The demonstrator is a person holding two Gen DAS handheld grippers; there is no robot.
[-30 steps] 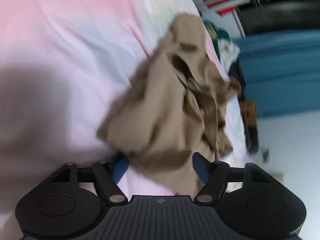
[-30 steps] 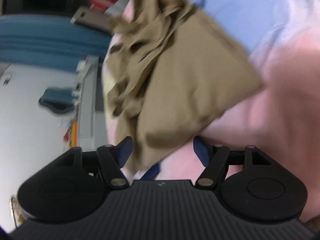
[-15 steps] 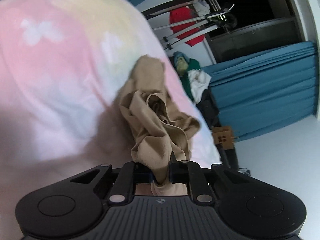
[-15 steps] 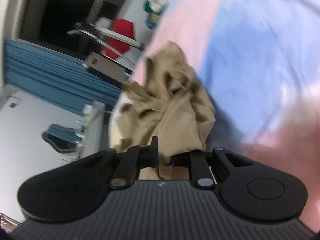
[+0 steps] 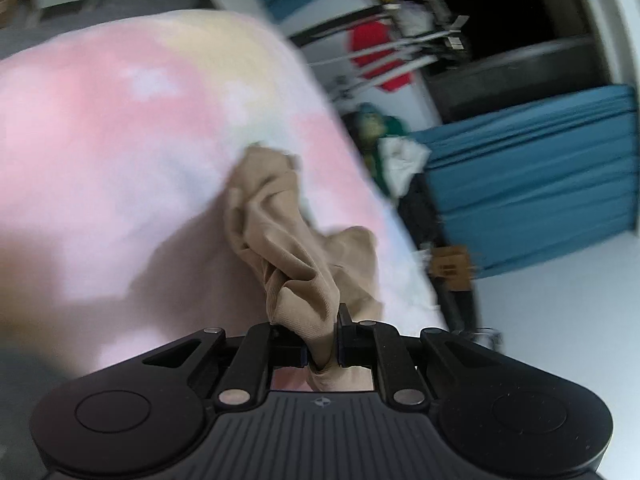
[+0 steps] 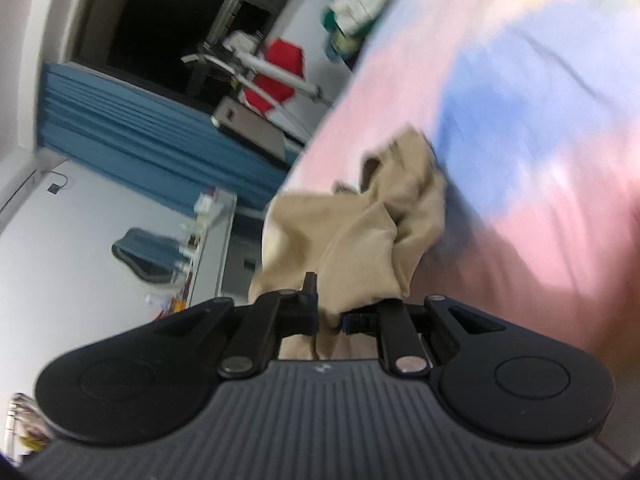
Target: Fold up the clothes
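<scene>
A crumpled tan garment (image 5: 288, 240) hangs from both grippers above a pastel pink, blue and yellow bedspread (image 5: 100, 140). My left gripper (image 5: 322, 344) is shut on a bunched edge of the cloth, which trails away from the jaws toward the bed. In the right wrist view the same tan garment (image 6: 360, 228) spreads in folds ahead of my right gripper (image 6: 330, 316), which is shut on another edge of it. The far end of the garment still rests on the bedspread (image 6: 540, 100).
Beyond the bed's edge stand teal curtains (image 5: 540, 168), a drying rack with a red garment (image 5: 380, 60), and a heap of clothes (image 5: 392, 148). A white shelf with small items (image 6: 208, 240) lines the wall in the right wrist view.
Both grippers closed on the tan garment and rose away from the bed, pulling the cloth up and stretching it out; more of the room is now in view.
</scene>
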